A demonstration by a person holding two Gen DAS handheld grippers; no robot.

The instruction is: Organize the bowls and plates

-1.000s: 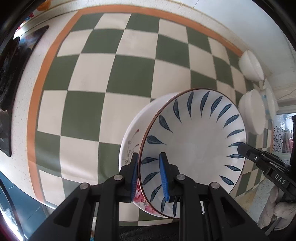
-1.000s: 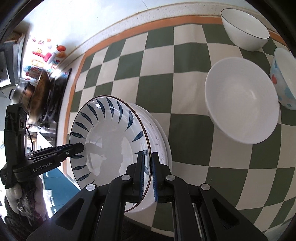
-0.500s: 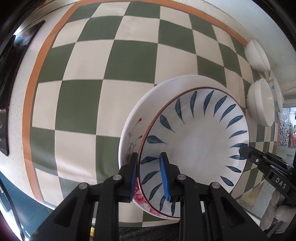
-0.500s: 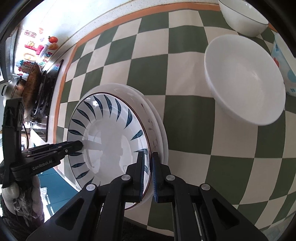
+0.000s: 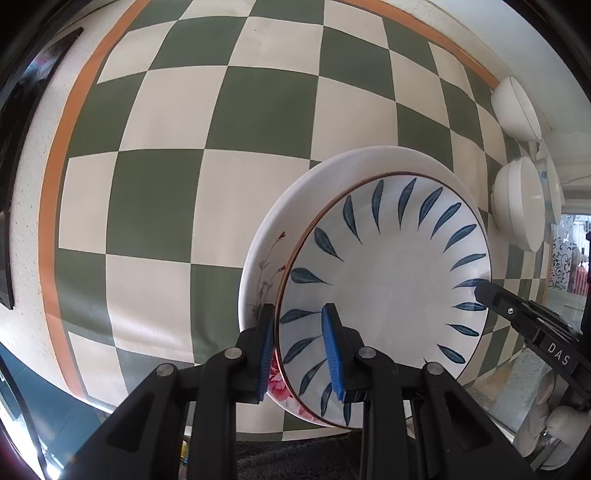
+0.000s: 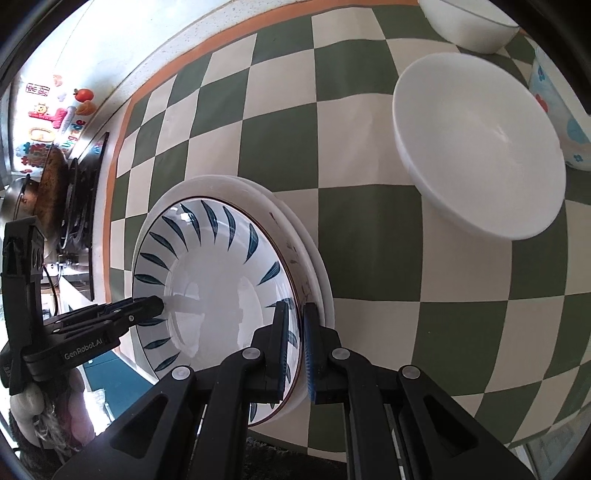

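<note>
A blue-leaf plate (image 5: 384, 288) sits on a white plate with red flowers (image 5: 271, 236) on the checked tablecloth. It also shows in the right wrist view (image 6: 218, 280), on the white plate stack (image 6: 314, 266). My left gripper (image 5: 297, 347) straddles the blue-leaf plate's near rim, with a gap at the inner pad. My right gripper (image 6: 295, 354) is shut on the opposite rim. Each gripper shows in the other's view: the right gripper (image 5: 484, 291) and the left gripper (image 6: 155, 306).
A large white bowl (image 6: 476, 166), a second white bowl (image 6: 469, 26) and a flower-patterned bowl (image 6: 565, 110) stand to the right. In the left wrist view the bowls (image 5: 517, 206) sit at the far right. A stove with a pan (image 6: 55, 192) lies left.
The blue-leaf plate has come down onto the white flowered plate, and both grippers have lowered with it. The left gripper's pads stand wider apart on the rim.
</note>
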